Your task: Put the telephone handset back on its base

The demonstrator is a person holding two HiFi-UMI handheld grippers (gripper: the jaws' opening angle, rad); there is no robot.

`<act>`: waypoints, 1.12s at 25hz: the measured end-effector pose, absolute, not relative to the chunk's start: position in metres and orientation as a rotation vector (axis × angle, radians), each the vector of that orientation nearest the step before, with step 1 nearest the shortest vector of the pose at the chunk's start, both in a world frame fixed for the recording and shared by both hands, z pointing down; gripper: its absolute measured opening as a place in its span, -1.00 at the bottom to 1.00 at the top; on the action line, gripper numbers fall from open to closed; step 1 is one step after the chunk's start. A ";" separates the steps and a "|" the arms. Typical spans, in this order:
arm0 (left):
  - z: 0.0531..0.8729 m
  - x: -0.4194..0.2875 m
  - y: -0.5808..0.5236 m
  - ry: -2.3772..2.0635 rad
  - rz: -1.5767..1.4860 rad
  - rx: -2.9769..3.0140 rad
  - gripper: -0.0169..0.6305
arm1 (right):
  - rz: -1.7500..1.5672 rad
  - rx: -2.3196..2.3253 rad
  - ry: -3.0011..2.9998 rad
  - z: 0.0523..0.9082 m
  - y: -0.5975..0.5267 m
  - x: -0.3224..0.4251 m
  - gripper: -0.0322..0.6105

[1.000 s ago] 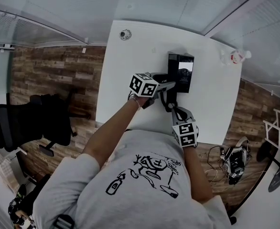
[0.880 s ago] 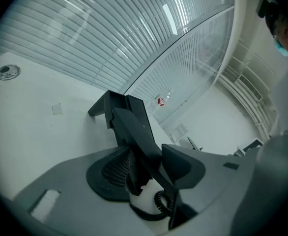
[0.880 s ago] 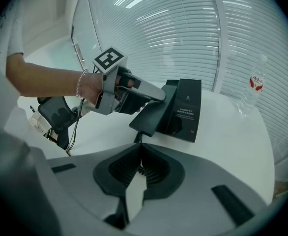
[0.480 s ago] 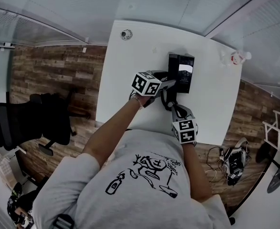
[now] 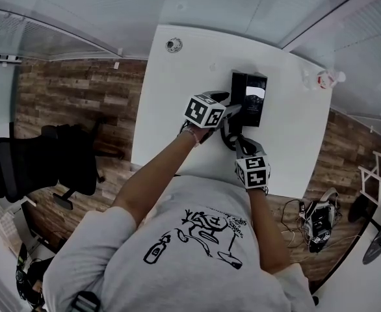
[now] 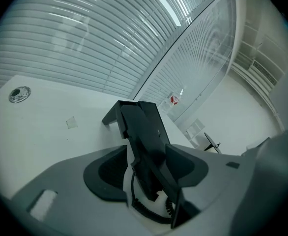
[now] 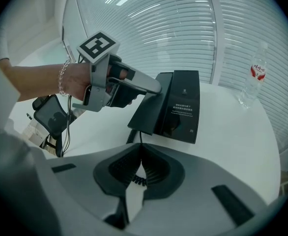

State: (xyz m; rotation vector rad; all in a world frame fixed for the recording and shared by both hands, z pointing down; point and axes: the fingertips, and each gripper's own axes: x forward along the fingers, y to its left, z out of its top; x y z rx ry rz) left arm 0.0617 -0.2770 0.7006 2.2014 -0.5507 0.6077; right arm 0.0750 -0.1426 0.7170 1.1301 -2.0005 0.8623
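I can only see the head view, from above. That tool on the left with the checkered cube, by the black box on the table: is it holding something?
Observer: Yes. In the left gripper view, the left gripper has its jaws shut on a black telephone handset.
Operator: And the other tool, nearer the body, is that one empty?
Observer: No. The right gripper view shows the right gripper closed on the coiled cord.
Operator: Is the black box just plain?
Observer: It is the telephone base. The right gripper view shows lines of small white print on its panel.
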 end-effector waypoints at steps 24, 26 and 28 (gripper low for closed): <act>0.717 0.060 -0.294 -0.667 0.628 2.171 -0.21 | 1.009 1.107 -1.916 0.756 -0.167 0.072 -0.88; 0.716 0.059 -0.295 -0.674 0.639 2.180 -0.21 | 1.027 1.112 -1.912 0.756 -0.167 0.072 -0.88; 0.715 0.059 -0.295 -0.681 0.653 2.188 -0.21 | 1.043 1.119 -1.909 0.755 -0.167 0.072 -0.88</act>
